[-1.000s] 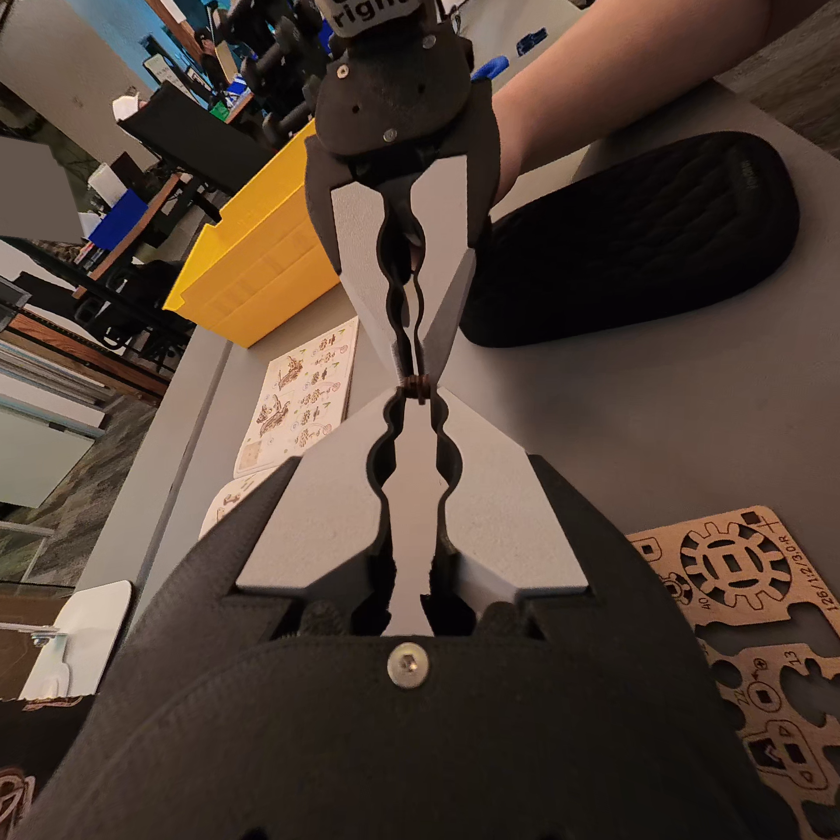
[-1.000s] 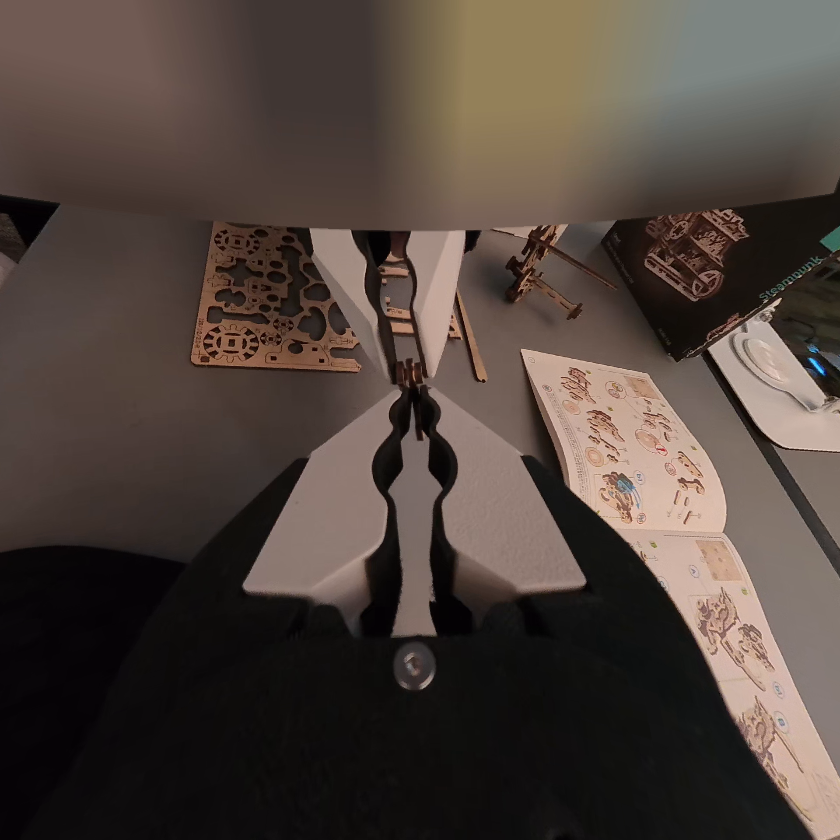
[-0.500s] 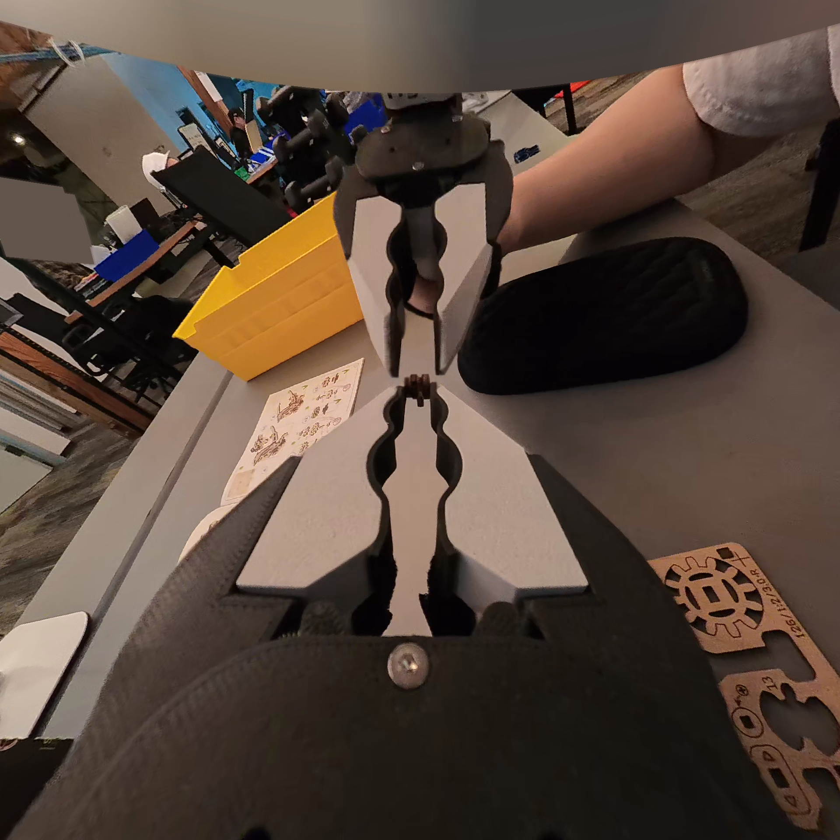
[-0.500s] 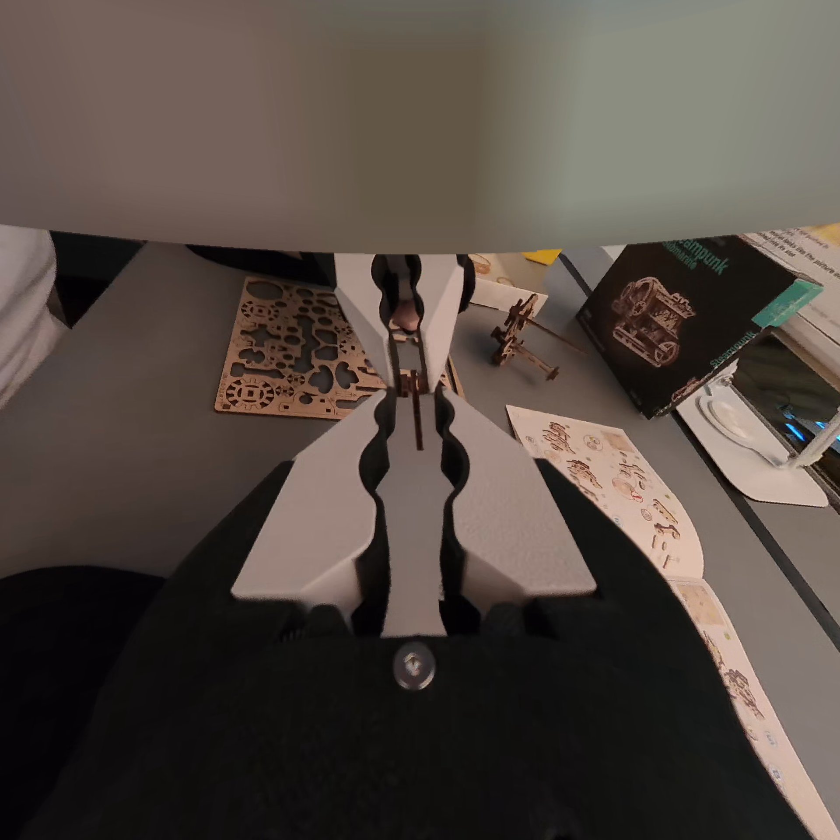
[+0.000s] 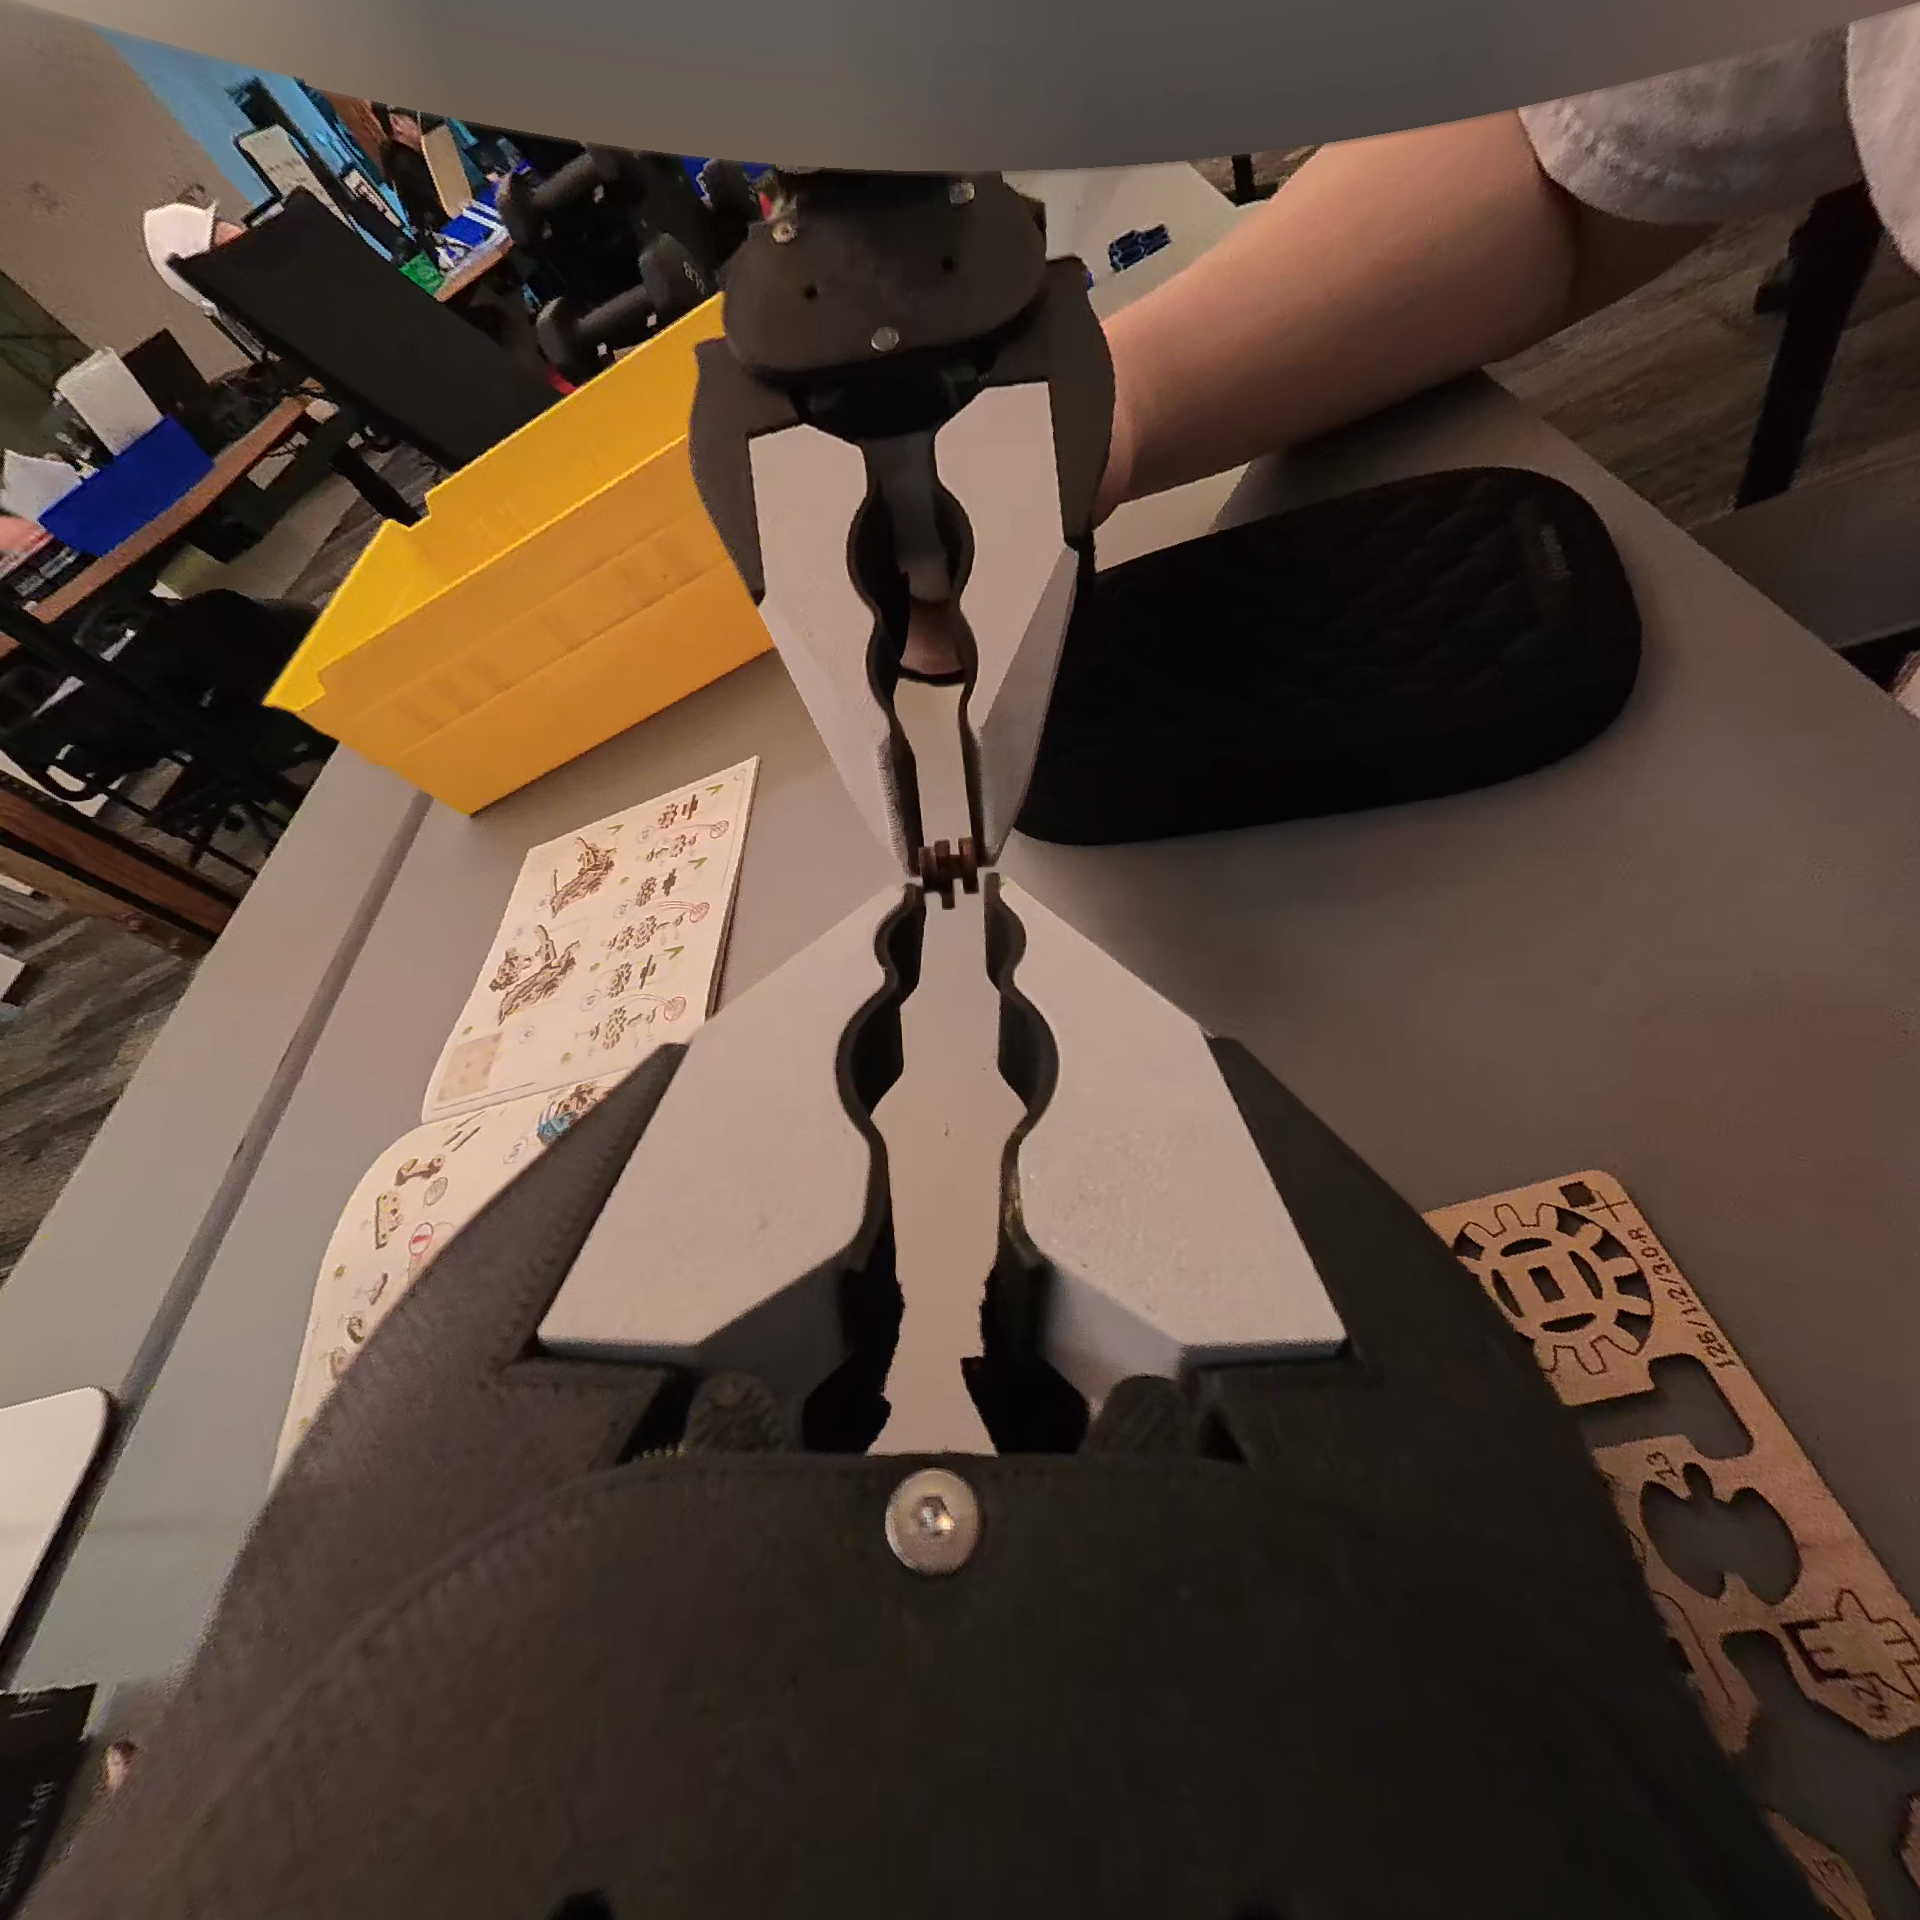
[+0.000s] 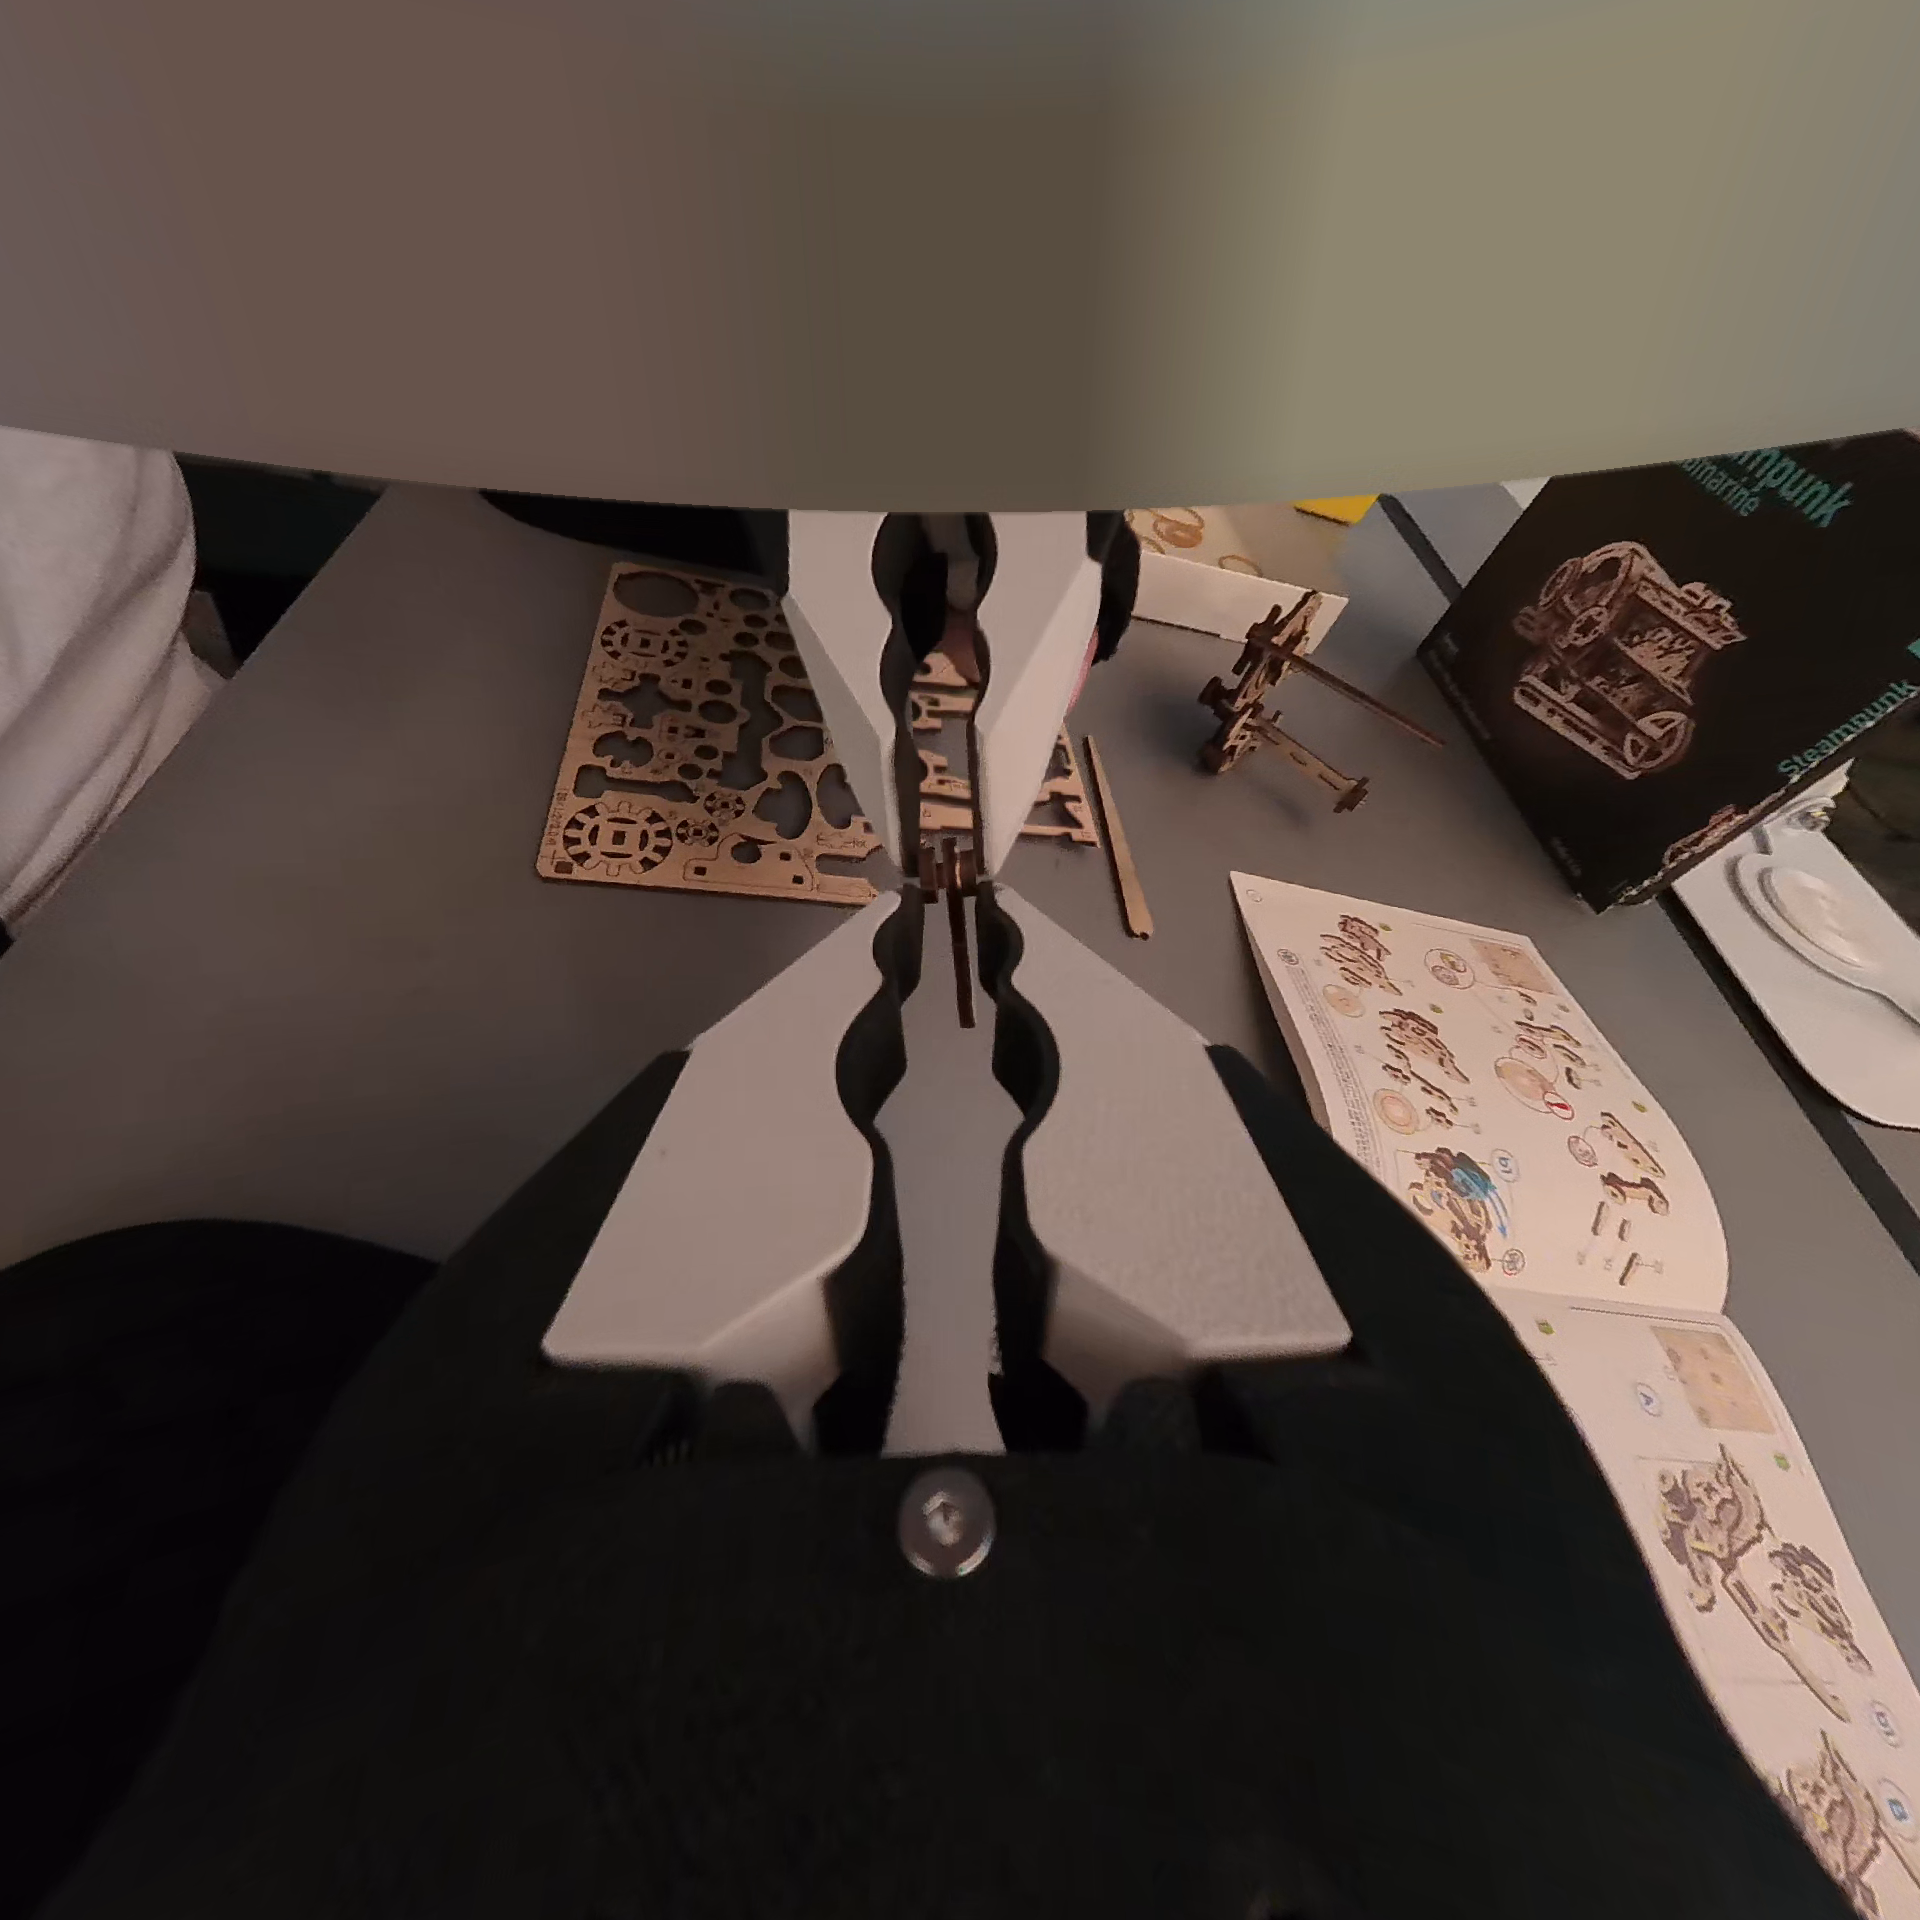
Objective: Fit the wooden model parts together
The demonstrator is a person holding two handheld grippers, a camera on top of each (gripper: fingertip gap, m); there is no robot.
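Two grippers tip-to-tip, left [image 5: 945, 902] & right [image 6: 943, 902], jaws both clenched on small wooden part [image 5: 948, 864] btwn them.

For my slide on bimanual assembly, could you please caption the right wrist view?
Right gripper and left gripper meet tip to tip around a small wooden part above the grey table.

The booklet [image 6: 1475, 1091] lies between the part sheet [image 6: 675, 769] and the box [image 6: 1683, 665].
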